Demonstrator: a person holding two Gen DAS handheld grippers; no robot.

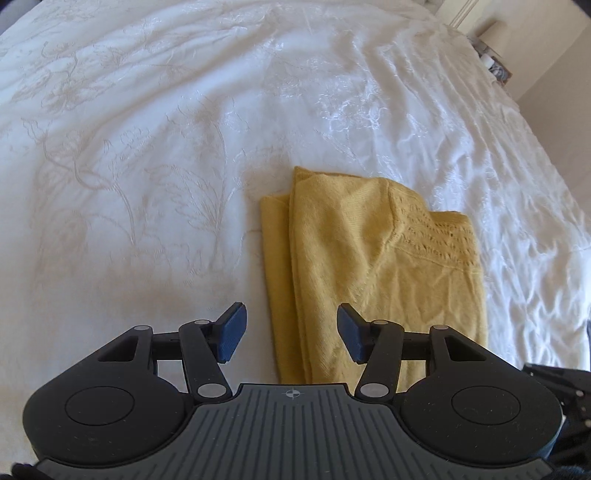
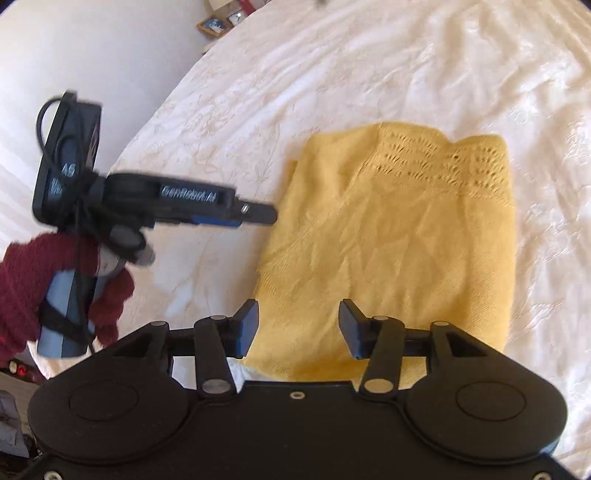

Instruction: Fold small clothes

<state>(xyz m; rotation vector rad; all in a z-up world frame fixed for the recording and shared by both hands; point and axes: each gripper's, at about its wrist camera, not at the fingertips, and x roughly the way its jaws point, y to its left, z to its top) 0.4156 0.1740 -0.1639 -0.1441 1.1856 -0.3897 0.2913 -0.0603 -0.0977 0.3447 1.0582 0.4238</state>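
A yellow knit garment [image 1: 373, 266] lies folded into a rough rectangle on the white bedspread [image 1: 147, 147]; it also shows in the right wrist view [image 2: 399, 240], with an openwork band at its far end. My left gripper [image 1: 290, 334] is open and empty, held above the garment's near left edge. My right gripper [image 2: 297, 332] is open and empty above the garment's near edge. The left gripper also shows from the side in the right wrist view [image 2: 258, 214], just left of the garment, held by a hand in a dark red glove [image 2: 22, 291].
The bedspread [image 2: 369, 62] is embroidered and wrinkled. A bedside stand with small items [image 1: 495, 62] is at the far right corner. Framed objects [image 2: 218, 24] sit beyond the bed's far left edge. Clutter on the floor [image 2: 14, 406] lies at lower left.
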